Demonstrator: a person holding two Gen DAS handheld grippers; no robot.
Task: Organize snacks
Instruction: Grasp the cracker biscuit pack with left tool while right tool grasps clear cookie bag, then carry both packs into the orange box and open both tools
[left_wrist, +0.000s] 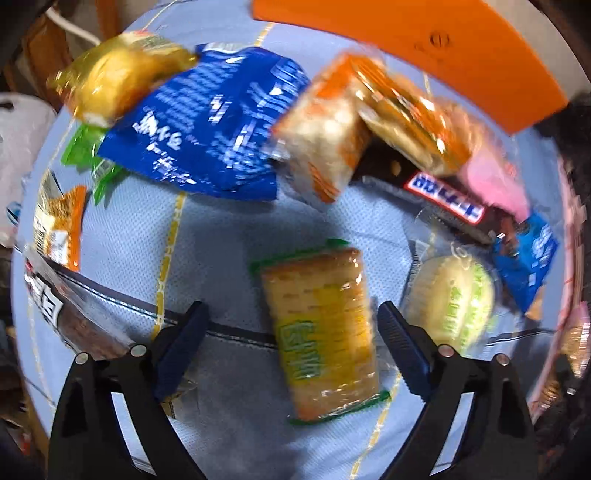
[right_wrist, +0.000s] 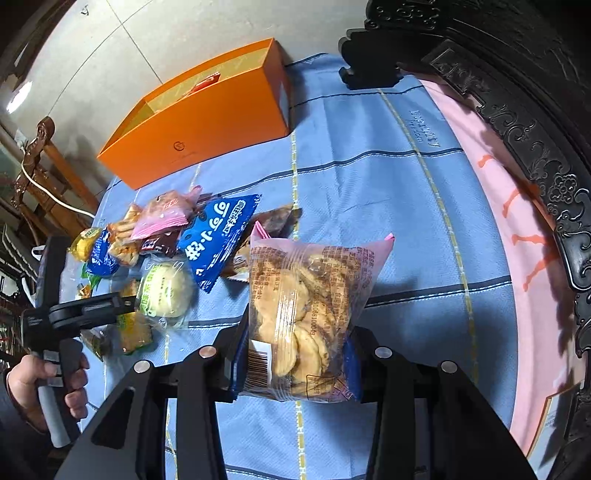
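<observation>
A blue checked cloth covers your bench, with the orange box at the upper left of the right wrist view. Your right gripper clamps a clear bag of biscuits. Your left gripper stands spread, jaws either side of the green-edged cracker pack, seemingly not touching it.

Bench under blue checked cloth carries an orange box at the far edge, a snack heap beside it: blue bag, green cracker pack lying apart, round cake, chocolate bar, pink pack.
</observation>
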